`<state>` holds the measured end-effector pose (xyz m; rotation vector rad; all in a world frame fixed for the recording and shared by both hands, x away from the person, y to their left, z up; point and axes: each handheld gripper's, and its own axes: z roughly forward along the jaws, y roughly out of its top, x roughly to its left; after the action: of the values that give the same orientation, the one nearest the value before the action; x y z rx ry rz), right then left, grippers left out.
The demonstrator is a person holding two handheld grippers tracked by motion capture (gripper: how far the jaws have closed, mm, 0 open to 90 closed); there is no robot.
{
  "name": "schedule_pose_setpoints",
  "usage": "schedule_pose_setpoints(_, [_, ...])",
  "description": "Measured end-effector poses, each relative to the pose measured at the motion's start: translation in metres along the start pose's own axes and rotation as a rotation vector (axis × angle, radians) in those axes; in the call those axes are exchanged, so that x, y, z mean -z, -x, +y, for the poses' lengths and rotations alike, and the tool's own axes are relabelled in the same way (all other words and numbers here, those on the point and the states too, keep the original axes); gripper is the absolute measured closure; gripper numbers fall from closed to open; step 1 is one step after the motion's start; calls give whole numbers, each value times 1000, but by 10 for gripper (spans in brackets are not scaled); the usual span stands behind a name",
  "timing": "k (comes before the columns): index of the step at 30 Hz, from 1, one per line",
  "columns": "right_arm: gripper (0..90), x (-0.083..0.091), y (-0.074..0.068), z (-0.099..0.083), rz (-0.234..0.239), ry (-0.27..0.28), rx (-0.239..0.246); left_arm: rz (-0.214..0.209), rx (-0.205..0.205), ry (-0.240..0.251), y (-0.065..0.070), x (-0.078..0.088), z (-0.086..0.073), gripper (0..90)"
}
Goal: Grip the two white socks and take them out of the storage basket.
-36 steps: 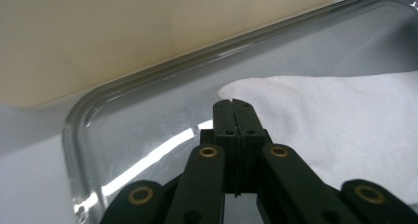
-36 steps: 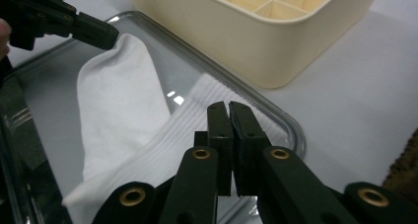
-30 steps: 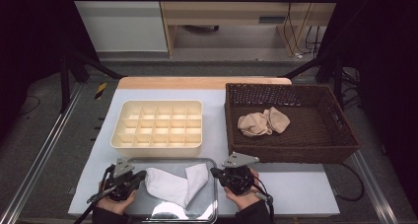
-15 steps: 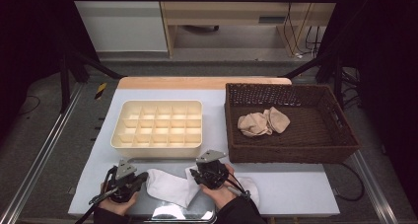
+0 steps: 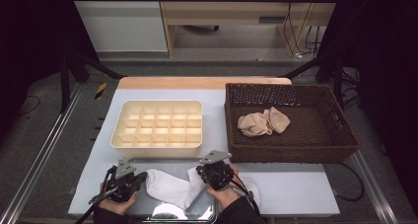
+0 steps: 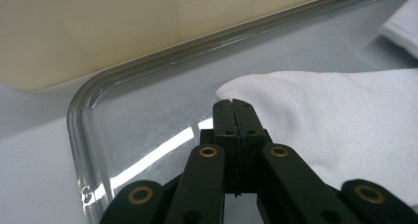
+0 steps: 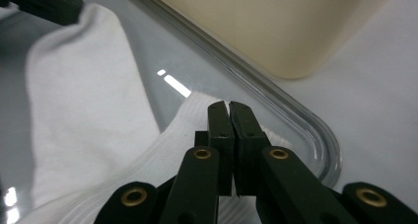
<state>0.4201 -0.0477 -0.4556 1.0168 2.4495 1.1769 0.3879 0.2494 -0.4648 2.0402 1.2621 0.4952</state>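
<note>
A white sock [image 5: 170, 187] lies bent on a shiny metal tray [image 5: 173, 215] at the table's front edge. My left gripper [image 5: 143, 178] is shut, its tips [image 6: 232, 102] resting at the sock's toe end [image 6: 315, 110]; I see no fabric between the jaws. My right gripper [image 5: 199, 177] has just closed and is shut on the ribbed cuff [image 7: 167, 155], with its tips [image 7: 227, 105] at the cuff's edge near the tray's rim [image 7: 308, 130]. The left gripper's black jaw [image 7: 44, 4] shows at the top left of the right gripper view.
A cream organizer box [image 5: 157, 125] with several small compartments stands just behind the tray. To the right is a brown wicker basket [image 5: 296, 152] holding beige socks [image 5: 263, 121]. Metal frame rails run along both table sides.
My right gripper has moved left from beside the tray onto the sock's cuff. The left gripper has stayed at the toe end.
</note>
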Motion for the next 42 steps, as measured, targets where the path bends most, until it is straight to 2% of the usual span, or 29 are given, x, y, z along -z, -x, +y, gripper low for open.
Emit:
schedule_pose_setpoints(4, [887,21,6,-1,38,44,-1,10,9,1,-2,1,0,893])
schedule_pose_setpoints(9, [887,45,15,-10,87,76,-9,36,28,-1,-6,1,-1,893])
schedule_pose_setpoints(14, [885,58,20,-28,104,55,-1,40,36,-6,-7,0,-2,894])
schedule_pose_setpoints(18, [900,58,27,-43,77,20,-26,37,30,0,-6,1,-2,893])
schedule_pose_setpoints(20, [880,58,30,-45,67,15,-37,29,31,11,-6,2,-3,887])
schedule_pose_setpoints(22, [864,58,30,-43,63,25,-42,20,38,25,-7,3,-3,861])
schedule_pose_setpoints(27, [823,63,27,-32,53,69,-45,6,58,63,-8,9,-1,686])
schedule_pose_setpoints(30, [816,70,27,-25,44,114,-63,-12,69,81,-9,13,1,656])
schedule_pose_setpoints(33, [799,66,23,-20,45,98,-65,-13,65,60,-9,11,1,660])
schedule_pose_setpoints(35, [760,56,19,-24,44,48,-60,-7,53,39,-8,8,0,681])
schedule_pose_setpoints(37, [713,47,17,-31,15,10,-42,-9,47,28,-7,7,-1,714])
schedule_pose_setpoints(40, [619,42,20,-39,-17,-3,-62,-8,32,9,-5,5,-2,770])
schedule_pose_setpoints(42, [595,39,23,-42,-33,-22,-68,-4,18,-4,-4,3,-3,810])
